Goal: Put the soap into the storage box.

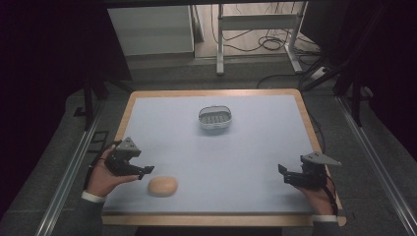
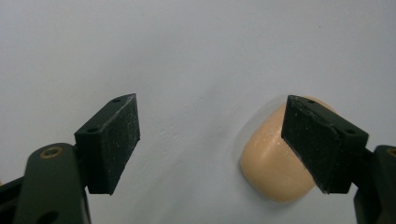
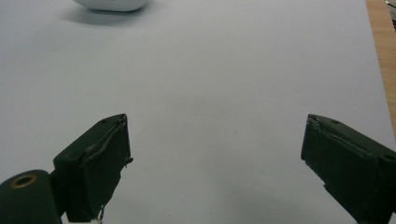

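The smooth, rounded peach-coloured soap bar (image 1: 163, 187) was judged light, hard and slippery, best gripped across its short sides; both grippers' fingers (image 2: 112, 140) were seen spread, empty

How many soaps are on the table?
1. The peach soap lies on the near left of the table, beside the left gripper, apart from the soap dish farther back. Nothing seems hidden.

No readable text, no labels, no brands, no numbers, no signs
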`<move>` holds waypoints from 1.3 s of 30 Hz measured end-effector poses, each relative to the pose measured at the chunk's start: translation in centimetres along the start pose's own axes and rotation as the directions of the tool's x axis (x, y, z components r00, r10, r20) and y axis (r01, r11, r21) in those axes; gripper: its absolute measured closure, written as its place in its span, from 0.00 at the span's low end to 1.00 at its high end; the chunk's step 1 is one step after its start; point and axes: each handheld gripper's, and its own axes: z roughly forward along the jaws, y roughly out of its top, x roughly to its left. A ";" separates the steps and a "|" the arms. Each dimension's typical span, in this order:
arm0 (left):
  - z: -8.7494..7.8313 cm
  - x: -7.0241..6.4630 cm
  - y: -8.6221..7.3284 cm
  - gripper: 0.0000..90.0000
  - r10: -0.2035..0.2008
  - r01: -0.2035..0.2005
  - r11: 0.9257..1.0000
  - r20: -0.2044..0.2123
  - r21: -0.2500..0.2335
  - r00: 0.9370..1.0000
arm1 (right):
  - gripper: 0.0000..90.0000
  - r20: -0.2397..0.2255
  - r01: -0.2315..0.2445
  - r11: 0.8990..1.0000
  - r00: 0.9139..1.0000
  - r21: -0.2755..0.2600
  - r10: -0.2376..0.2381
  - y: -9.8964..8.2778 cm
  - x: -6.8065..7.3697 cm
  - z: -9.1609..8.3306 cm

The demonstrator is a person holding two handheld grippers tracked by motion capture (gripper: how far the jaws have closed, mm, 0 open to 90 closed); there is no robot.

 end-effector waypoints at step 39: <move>3.1 -3.3 0.0 0.24 0.218 -0.245 0.953 0.161 0.176 0.963 | 0.09 0.024 0.004 1.000 1.000 0.024 -0.005 -0.4 -0.1 0.3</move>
